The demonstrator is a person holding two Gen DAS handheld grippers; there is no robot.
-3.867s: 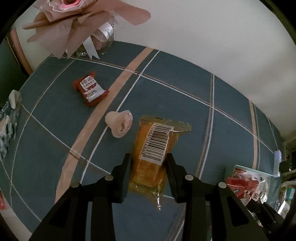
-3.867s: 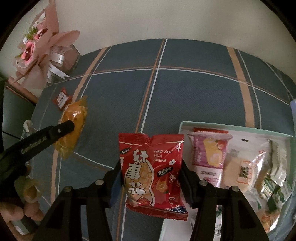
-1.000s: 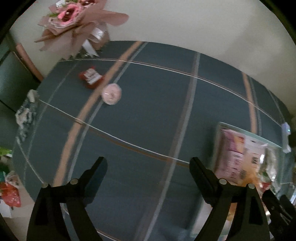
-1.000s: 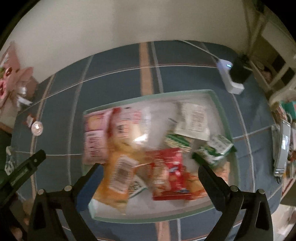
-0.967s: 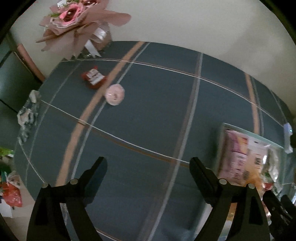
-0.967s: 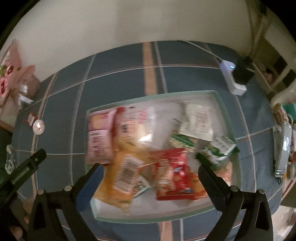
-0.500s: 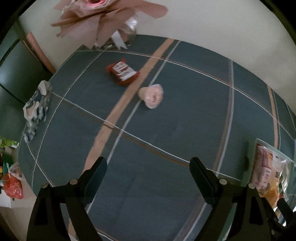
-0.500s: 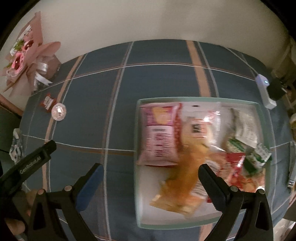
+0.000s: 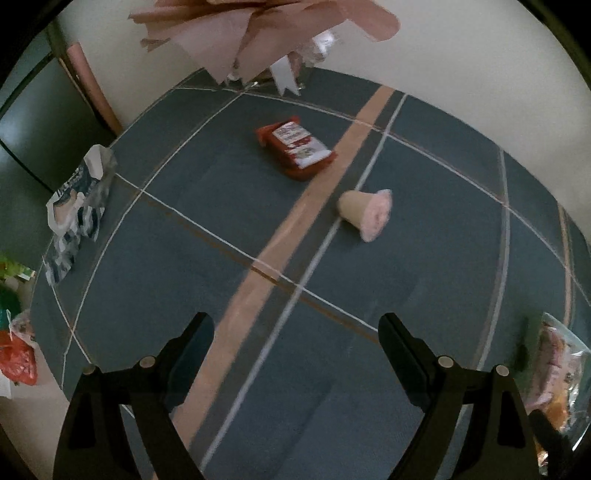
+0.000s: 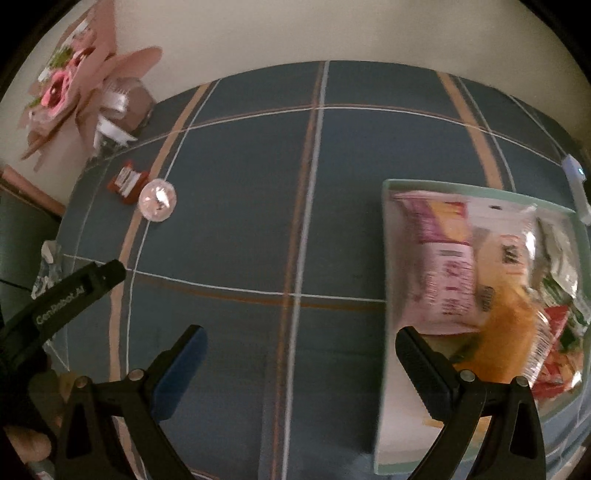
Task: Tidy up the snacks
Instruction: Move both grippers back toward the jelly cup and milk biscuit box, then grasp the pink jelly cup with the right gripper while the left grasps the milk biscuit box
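Snacks left on the blue plaid tablecloth (image 9: 221, 229) number two in the left wrist view: a red wrapped snack bar (image 9: 295, 147) above centre and a small jelly cup (image 9: 365, 212) right of centre, lying on its side with its pink foil lid facing lower right. The cup looks light, its tapered plastic wall probably stiff but smooth; I judge a pinch across that wall, near the wider lid end, safest, since the foil could dent or tear. The red bar is flat and sealed, likely light and crinkly, and best taken across its short width. The left gripper (image 9: 295, 339) hangs low in the frame with its fingers wide apart and nothing between them, well short of both items. A paper flower bouquet (image 9: 258, 29) fills the top edge, and a crumpled blue-and-white bag (image 9: 77, 199) sits at far left.

Seen from the right wrist, the same cup (image 10: 157, 199) and red bar (image 10: 127, 181) lie touching or nearly so at upper left, below the bouquet (image 10: 74, 92). The right gripper (image 10: 299, 354) is also spread and empty at the bottom. A mint-rimmed tray (image 10: 384, 295) at right already holds a pink-and-white packet (image 10: 439, 266), an orange bread pack (image 10: 506, 339) and other blurred wrappers.
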